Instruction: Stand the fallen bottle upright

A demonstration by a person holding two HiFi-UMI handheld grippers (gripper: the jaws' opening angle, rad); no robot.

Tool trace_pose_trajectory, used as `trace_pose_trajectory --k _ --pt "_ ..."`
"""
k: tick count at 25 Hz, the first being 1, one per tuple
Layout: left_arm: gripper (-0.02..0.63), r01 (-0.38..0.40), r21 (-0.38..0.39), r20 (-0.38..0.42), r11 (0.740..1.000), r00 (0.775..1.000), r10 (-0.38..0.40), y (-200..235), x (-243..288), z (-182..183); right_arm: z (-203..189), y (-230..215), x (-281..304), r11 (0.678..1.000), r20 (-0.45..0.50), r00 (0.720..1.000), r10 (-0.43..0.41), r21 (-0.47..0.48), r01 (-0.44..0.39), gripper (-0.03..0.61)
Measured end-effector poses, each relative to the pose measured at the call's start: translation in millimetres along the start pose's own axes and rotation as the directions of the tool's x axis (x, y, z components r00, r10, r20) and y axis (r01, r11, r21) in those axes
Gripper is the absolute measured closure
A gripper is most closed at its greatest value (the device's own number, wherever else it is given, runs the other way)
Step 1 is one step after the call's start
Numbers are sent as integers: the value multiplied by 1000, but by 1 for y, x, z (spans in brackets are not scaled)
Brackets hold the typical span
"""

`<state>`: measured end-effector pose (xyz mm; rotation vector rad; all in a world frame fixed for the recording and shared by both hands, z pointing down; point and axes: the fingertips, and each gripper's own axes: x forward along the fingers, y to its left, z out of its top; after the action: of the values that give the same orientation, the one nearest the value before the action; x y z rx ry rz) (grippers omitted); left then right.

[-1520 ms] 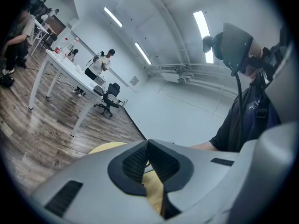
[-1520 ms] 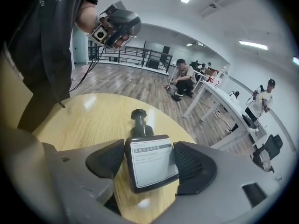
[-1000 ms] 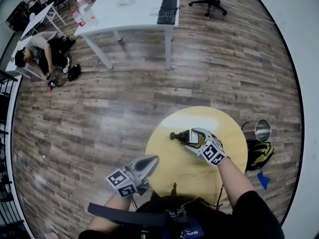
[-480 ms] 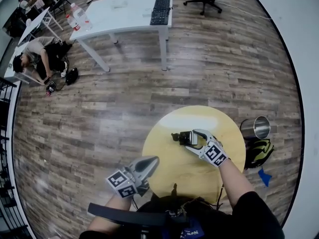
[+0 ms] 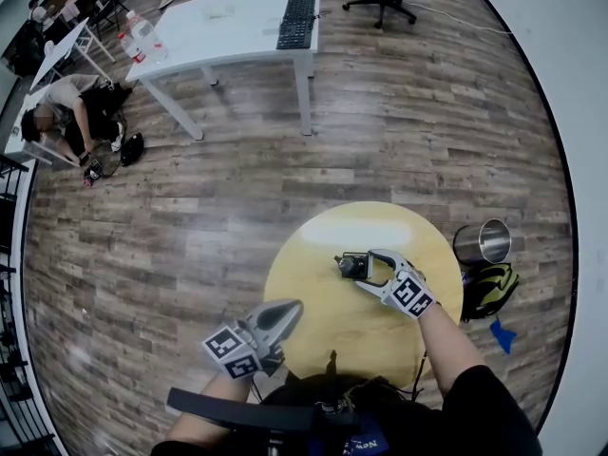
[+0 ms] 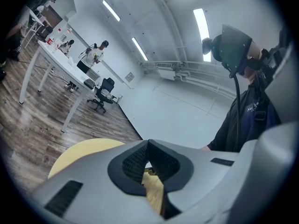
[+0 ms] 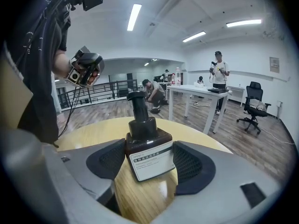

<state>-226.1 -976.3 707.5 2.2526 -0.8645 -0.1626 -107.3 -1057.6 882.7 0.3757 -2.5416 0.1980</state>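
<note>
My right gripper (image 5: 369, 267): clamped on the bottle (image 7: 142, 136), one dark ribbed pad against each side of its body, my jaws set wide to take it.
Bottle: dark brown and squarish, with a black pump neck (image 7: 137, 107) and a white label (image 7: 152, 164) that faces my gripper's camera. The print on the label is too small for me to read.
Where the bottle is: over the round table (image 5: 313, 245), close to its middle, at the tips of my right jaws.
Bottle's lean: in my head view the neck points left of the body, away from my jaws. In the right gripper view the neck rises with a slight tilt to the left. I cannot tell whether its base rests on the wood.
My left gripper (image 5: 288, 308): jaws pressed together at the tips, holding nothing. It hangs just beside the near left rim of the table, well apart from the bottle.
Table top: pale yellow wood, glossy under the ceiling lights.
Beside the table: a steel bin (image 5: 483, 241) stands near the right rim, with a black and yellow bag (image 5: 489, 288) next to it on the floor (image 5: 190, 207).
Farther off: a white desk (image 5: 228, 27) with a black keyboard (image 5: 296, 19) on it, and a person (image 5: 62, 112) crouched low on the floor at the far left.
</note>
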Motion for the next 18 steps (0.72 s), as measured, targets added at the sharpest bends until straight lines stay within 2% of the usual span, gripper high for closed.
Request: trace_pose_trajectory --k 8,18 --pt "611 10 -1 -18 1000 1000 -10 -7 11 -8 -26 -11 -11 998 -12 1000 -6 64 6 236" --pt "611 14 8 -26 1000 1000 -13 -18 19 -12 -29 -12 -14 998 -27 1000 0 69 2 236"
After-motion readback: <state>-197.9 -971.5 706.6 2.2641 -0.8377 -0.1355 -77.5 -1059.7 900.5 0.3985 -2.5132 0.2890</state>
